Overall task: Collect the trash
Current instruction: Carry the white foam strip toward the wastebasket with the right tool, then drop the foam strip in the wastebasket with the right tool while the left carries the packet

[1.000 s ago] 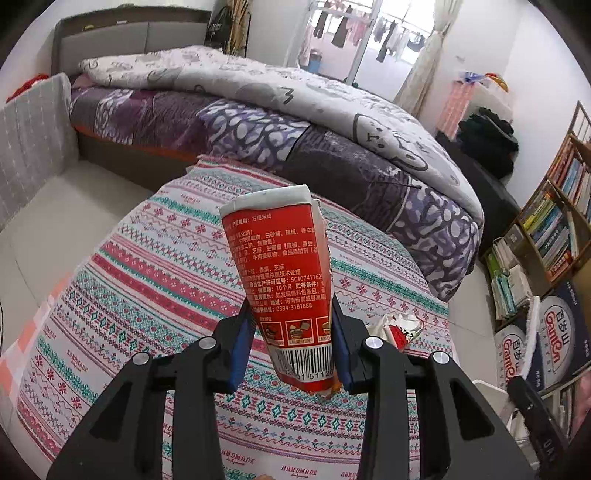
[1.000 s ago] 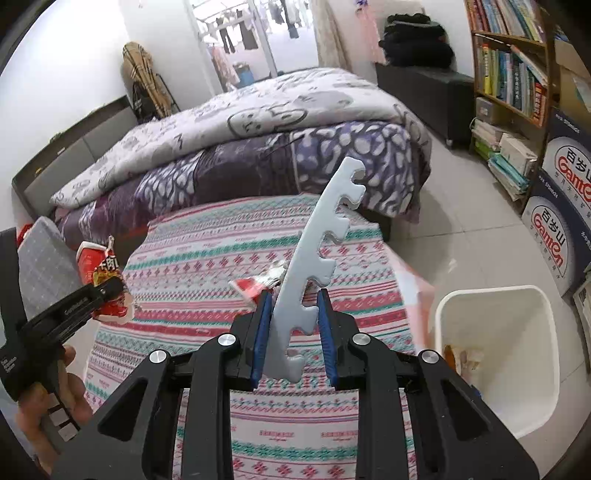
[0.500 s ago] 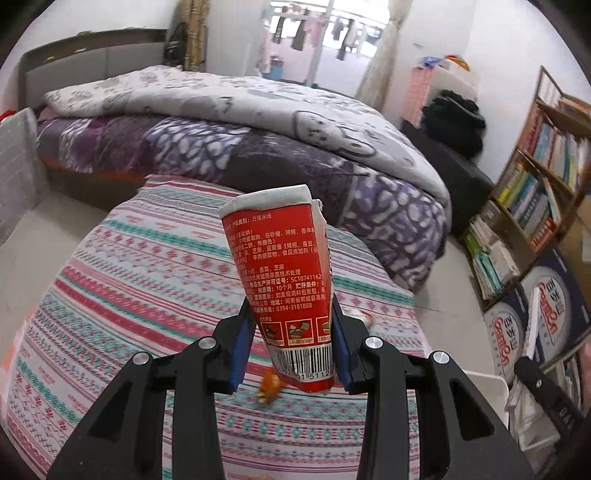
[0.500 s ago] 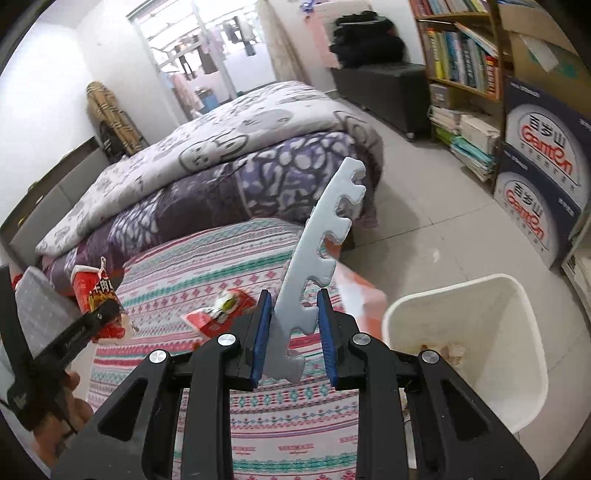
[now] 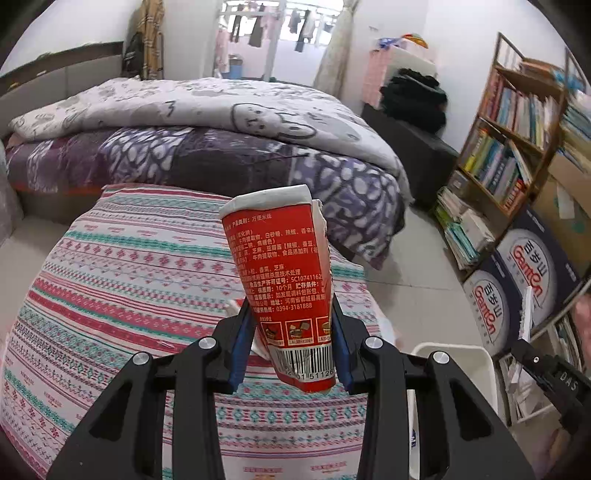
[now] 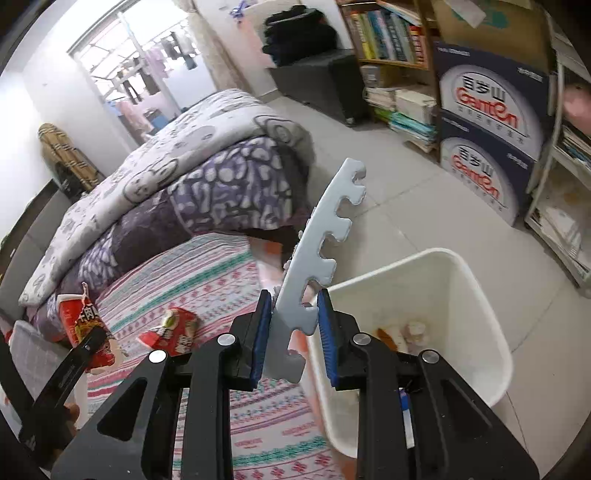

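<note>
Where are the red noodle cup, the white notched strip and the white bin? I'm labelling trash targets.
red noodle cup (image 5: 284,280), left wrist view, on its printed side.
white notched strip (image 6: 317,251), right wrist view, mid-length.
white bin (image 6: 476,291), right wrist view, on its far rim.

A lived-in home bedroom: ahead of the grippers lies a bed (image 5: 221,147) under patterned quilts, to the right a crammed bookshelf (image 5: 509,155), with laundry (image 5: 280,26) hanging beyond the far doorway.

Two grippers: left gripper (image 5: 291,341), right gripper (image 6: 293,332). One red paper cup (image 5: 282,277), one notched foam strip (image 6: 319,251), one red wrapper (image 6: 171,330), one white bin (image 6: 443,280), two water cartons (image 6: 491,122).
</note>
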